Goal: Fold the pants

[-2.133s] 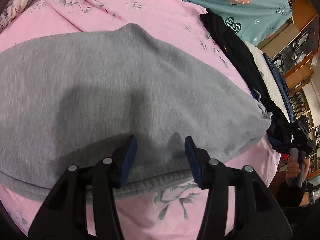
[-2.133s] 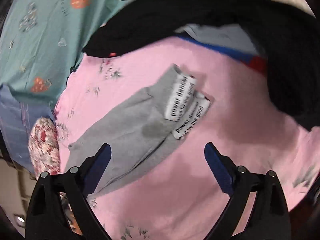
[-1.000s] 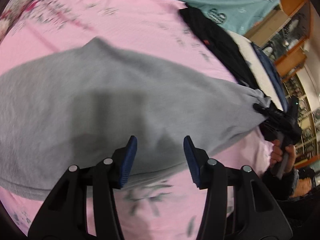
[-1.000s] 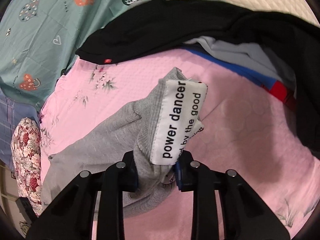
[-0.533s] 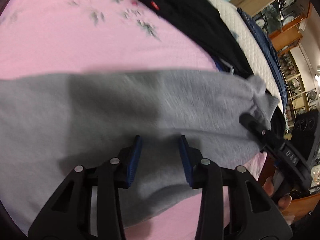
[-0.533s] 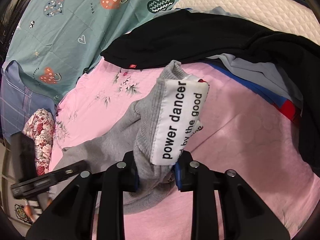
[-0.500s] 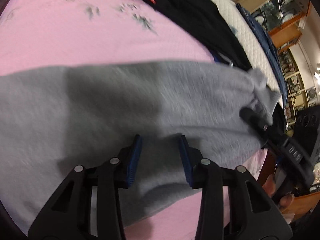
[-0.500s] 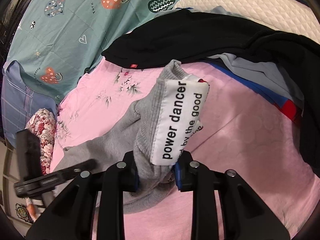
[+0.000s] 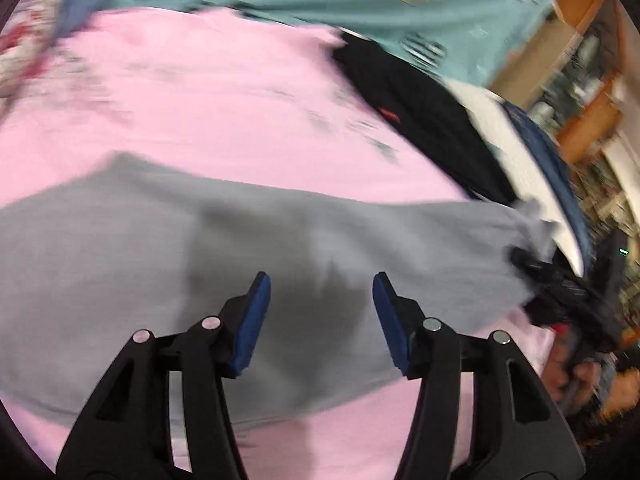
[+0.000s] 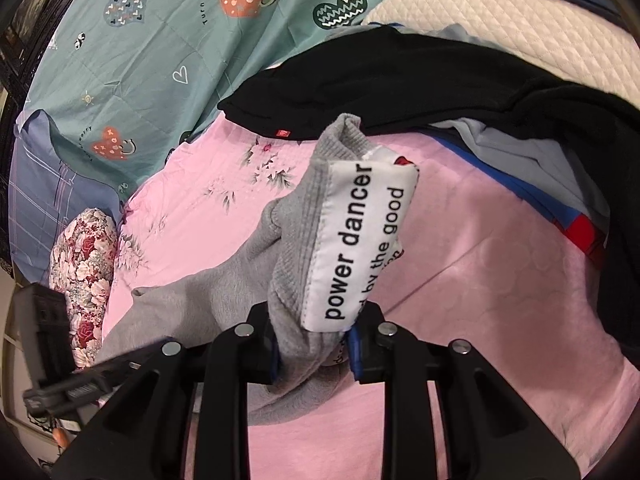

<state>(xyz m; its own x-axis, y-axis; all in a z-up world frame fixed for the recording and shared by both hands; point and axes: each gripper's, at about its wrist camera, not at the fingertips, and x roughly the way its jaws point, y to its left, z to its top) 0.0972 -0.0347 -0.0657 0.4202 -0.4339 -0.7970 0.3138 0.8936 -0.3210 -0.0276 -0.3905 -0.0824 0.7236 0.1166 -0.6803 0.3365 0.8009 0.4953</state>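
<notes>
The grey pants (image 9: 168, 248) lie spread across the pink bedsheet (image 9: 208, 120), with one end lifted off it. The right gripper (image 10: 312, 344) is clamped on the ribbed cuff (image 10: 304, 240), where the white label (image 10: 360, 240) reading "power dancer" stands upright between its jaws; holding the hem here likely gives control of the whole leg for carrying it over toward the other end. The left gripper (image 9: 320, 312) hangs over the middle of the fabric with its blue-padded jaws apart and nothing between them, probably placed to pin or pinch the cloth where the crease should form. Black clothing (image 10: 400, 80) and other garments are piled beyond, apart from the fold area.
</notes>
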